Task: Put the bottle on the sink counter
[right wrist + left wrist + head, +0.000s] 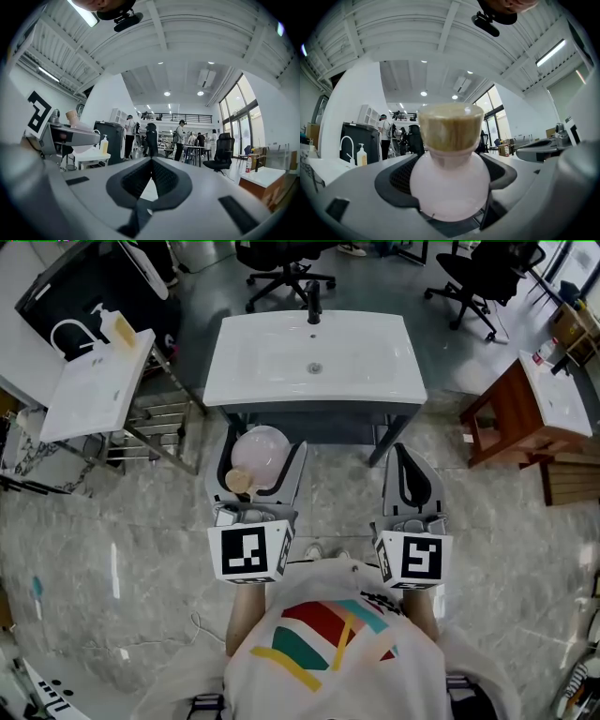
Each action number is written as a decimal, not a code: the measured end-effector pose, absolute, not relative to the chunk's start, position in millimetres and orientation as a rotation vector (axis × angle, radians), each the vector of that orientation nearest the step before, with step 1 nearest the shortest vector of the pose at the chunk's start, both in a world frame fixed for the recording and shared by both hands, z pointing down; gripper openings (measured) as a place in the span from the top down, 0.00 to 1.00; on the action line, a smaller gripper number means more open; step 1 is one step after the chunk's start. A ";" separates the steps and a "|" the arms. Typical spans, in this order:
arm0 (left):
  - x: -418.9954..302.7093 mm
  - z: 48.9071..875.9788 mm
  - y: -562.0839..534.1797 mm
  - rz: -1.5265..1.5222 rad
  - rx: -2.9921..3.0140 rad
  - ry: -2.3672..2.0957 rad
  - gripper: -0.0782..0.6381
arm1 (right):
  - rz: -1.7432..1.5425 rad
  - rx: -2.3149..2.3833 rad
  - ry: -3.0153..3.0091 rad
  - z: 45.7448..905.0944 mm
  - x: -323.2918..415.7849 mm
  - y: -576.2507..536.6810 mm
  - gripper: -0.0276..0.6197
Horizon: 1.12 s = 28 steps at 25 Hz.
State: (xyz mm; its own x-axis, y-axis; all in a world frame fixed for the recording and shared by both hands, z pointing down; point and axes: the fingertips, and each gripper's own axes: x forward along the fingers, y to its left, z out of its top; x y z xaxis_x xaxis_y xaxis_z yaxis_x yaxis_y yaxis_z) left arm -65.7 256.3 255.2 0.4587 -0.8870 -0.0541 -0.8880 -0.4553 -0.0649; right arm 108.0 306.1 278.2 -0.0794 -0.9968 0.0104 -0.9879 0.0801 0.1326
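A round pale-pink bottle (262, 451) with a tan cork-like cap (238, 481) lies between the jaws of my left gripper (260, 463), which is shut on it, cap towards me. In the left gripper view the bottle (450, 187) fills the middle, with its cap (450, 127) on top. The gripper hovers over the floor just in front of the white sink counter (234, 388), which has a black tap (314, 304). My right gripper (406, 465) hangs beside it at the same height, jaws shut together on nothing (150, 174).
A second white sink (94, 381) with a soap dispenser (120, 329) stands at the left over a metal rack (155, 420). A wooden cabinet with a basin (511, 418) is at the right. Office chairs (281, 268) stand behind the counter.
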 end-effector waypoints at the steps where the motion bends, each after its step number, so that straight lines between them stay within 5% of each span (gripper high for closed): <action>1: -67.1 256.7 255.2 0.017 -2.614 1.589 0.34 | -0.132 2.061 -2.231 280.2 106.1 306.0 0.94; 28: -77.3 287.2 188.7 0.035 -2.719 1.573 0.34 | -0.002 2.002 -2.309 314.8 88.2 250.5 0.94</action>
